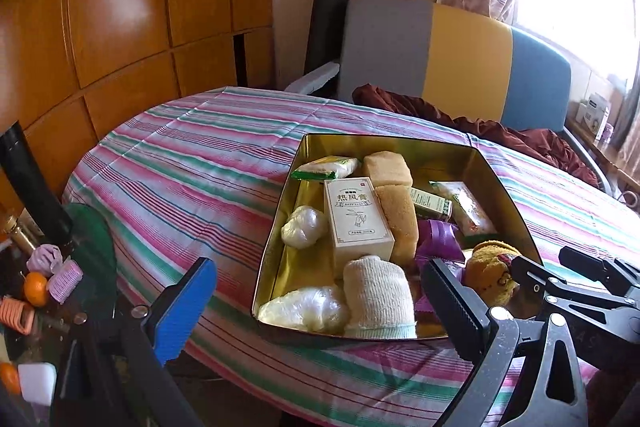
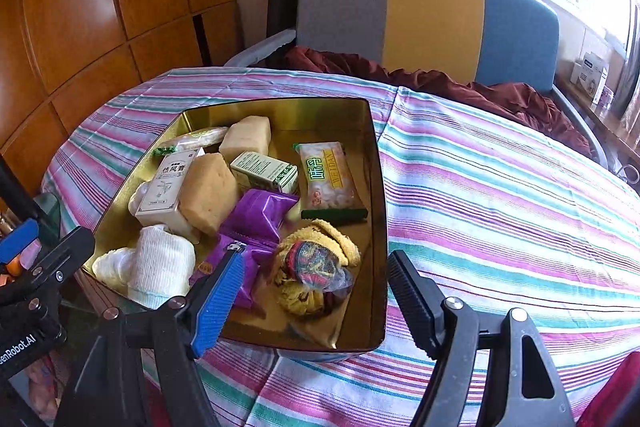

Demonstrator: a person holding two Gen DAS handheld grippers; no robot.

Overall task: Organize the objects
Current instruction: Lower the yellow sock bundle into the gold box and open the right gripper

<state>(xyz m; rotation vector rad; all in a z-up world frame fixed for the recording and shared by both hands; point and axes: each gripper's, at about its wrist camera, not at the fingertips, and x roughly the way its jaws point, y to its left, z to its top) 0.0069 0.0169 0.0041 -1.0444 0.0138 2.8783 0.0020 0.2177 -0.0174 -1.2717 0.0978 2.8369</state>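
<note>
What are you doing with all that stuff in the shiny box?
A person is tidying small things into a gold metal tin on a table with a striped cloth. Inside lie a cream carton, tan sponges, purple packets, a white rolled sock and a yellow knitted bundle. The left gripper and the right gripper are both open and empty, hovering at the tin's near edge. A few items wait off to the left, including a small orange.

My left gripper: black frame, silver screws, one blue ribbed pad, one black ribbed pad. My right gripper: the same build. White lettering on my left gripper's black body.
</note>
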